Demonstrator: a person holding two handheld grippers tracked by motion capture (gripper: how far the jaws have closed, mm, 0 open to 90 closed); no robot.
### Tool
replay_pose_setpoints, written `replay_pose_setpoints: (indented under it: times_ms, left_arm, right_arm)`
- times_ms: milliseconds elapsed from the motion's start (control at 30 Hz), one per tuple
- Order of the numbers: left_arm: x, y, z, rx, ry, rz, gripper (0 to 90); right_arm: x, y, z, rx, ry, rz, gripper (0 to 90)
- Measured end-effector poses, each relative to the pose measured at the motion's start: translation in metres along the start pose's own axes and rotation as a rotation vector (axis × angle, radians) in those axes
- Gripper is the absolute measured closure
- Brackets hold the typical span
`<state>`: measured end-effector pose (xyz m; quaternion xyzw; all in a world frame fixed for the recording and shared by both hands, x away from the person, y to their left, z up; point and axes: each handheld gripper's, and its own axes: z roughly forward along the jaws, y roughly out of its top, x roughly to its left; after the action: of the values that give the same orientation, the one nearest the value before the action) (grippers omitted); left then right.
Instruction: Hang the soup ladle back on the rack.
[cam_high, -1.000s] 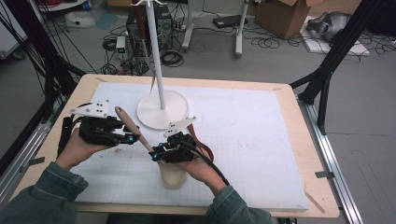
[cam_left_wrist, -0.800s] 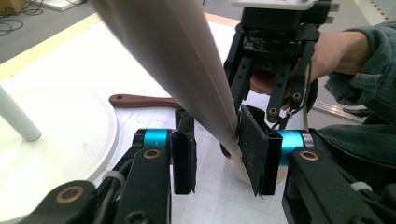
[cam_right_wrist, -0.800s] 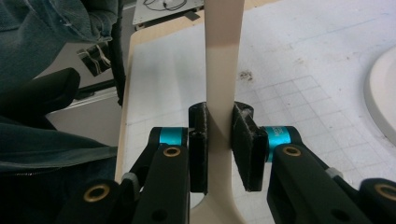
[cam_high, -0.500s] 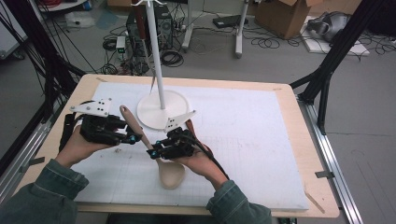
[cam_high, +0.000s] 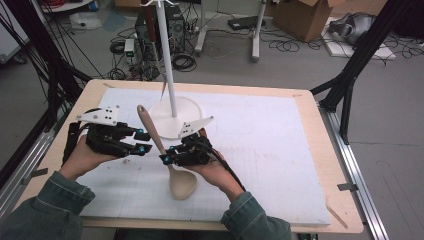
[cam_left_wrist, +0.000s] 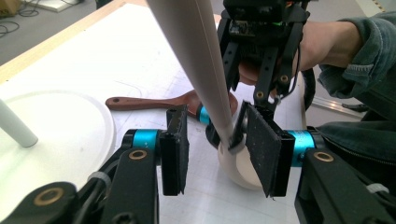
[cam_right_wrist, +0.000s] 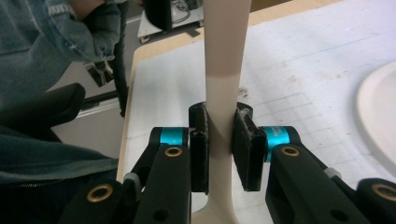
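A pale wooden spoon (cam_high: 156, 142) stands tilted, with its bowl (cam_high: 182, 184) low over the white mat and its handle tip up and to the left. My right gripper (cam_high: 167, 154) is shut on the lower handle, and both pads press the handle (cam_right_wrist: 223, 70) in the right gripper view (cam_right_wrist: 219, 149). My left gripper (cam_high: 144, 142) sits just left of the handle. Its jaws have just been opening. The handle (cam_left_wrist: 196, 60) passes between the parted pads (cam_left_wrist: 261, 149) without being squeezed (cam_left_wrist: 219, 144).
A white stand with a round base (cam_high: 175, 117) and a tall pole (cam_high: 167, 60) rises just behind the grippers. A dark brown wooden spoon (cam_left_wrist: 149, 101) lies flat on the mat beyond the left gripper. The mat (cam_high: 280, 150) covers a wooden table (cam_high: 345, 200).
My left gripper's jaws have spread apart off the spoon handle. The spoon stays in the right gripper, its handle tip a little higher. Both hands have hardly shifted.
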<state>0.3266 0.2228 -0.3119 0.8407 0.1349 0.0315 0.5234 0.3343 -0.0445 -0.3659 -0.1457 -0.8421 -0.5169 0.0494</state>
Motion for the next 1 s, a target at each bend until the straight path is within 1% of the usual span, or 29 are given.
replay_pose_setpoints:
  times_ms: [33, 200, 267, 367, 567, 600, 667, 833, 933, 967, 1000]
  left_arm:
    - [0.000, -0.001, 0.000, 0.004, 0.009, -0.001, 58.0]
    - [-0.001, -0.006, -0.001, 0.016, 0.041, 0.000, 55.3]
    - [-0.002, -0.009, -0.002, 0.025, 0.068, 0.005, 53.9]
    - [-0.002, -0.014, -0.003, 0.033, 0.087, 0.007, 52.0]
    - [-0.005, -0.024, -0.002, 0.031, 0.126, -0.003, 48.6]
    - [-0.005, -0.026, -0.003, 0.033, 0.131, 0.000, 47.7]
    - [-0.006, -0.030, -0.003, 0.026, 0.143, -0.006, 46.6]
    - [-0.007, -0.040, -0.004, 0.026, 0.173, -0.019, 43.6]
    - [-0.008, -0.044, -0.004, 0.021, 0.181, -0.022, 42.5]
    - [-0.008, -0.045, -0.004, 0.018, 0.184, -0.021, 42.1]
    - [-0.008, -0.045, -0.004, 0.015, 0.188, -0.022, 41.7]
  right_arm:
    - [-0.001, 0.000, -0.001, -0.009, -0.006, -0.005, 78.4]
    - [-0.003, 0.001, -0.006, -0.017, -0.031, 0.011, 78.4]
    - [-0.004, 0.002, -0.008, -0.011, -0.044, 0.014, 78.4]
    - [-0.006, 0.003, -0.010, -0.021, -0.053, 0.011, 78.4]
    - [-0.010, 0.009, -0.017, -0.035, -0.087, 0.011, 78.4]
    - [-0.010, 0.010, -0.018, -0.039, -0.092, 0.015, 78.4]
    - [-0.012, 0.011, -0.021, -0.047, -0.103, 0.015, 78.4]
    - [-0.015, 0.015, -0.025, -0.055, -0.110, 0.021, 78.4]
    - [-0.017, 0.018, -0.027, -0.054, -0.108, 0.016, 78.4]
    - [-0.017, 0.019, -0.028, -0.054, -0.110, 0.021, 78.4]
    - [-0.017, 0.020, -0.028, -0.057, -0.112, 0.015, 78.4]
